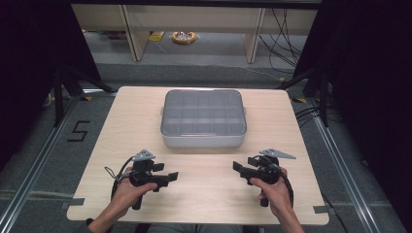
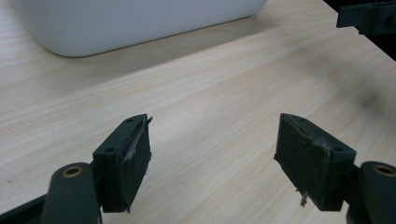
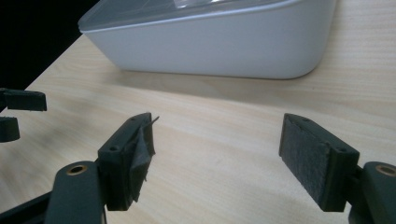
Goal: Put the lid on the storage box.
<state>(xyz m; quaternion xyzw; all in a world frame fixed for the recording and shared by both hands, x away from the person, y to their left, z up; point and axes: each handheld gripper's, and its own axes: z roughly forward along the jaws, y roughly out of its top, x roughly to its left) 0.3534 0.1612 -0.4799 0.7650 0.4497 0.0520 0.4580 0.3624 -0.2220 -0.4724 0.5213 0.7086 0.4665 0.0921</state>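
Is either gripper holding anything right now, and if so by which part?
Nothing is held. The left gripper and right gripper are both open over bare table, short of the lidded box.

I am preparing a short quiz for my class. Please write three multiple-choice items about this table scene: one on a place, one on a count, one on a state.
1. Where is the grey box on the table?
A. Middle, toward the far edge
B. Near left corner
C. Between the hands

2. How many tools are held?
A. One
B. Two
C. Three

3. How do the jaws of both tools stand?
A. Closed on the box
B. Closed on nothing
C. Open, with nothing between

Answers:
1 A: it lies beyond both hands.
2 B: the left tool and the right tool, one per hand.
3 C: both gripper views show bare wood between the pads.
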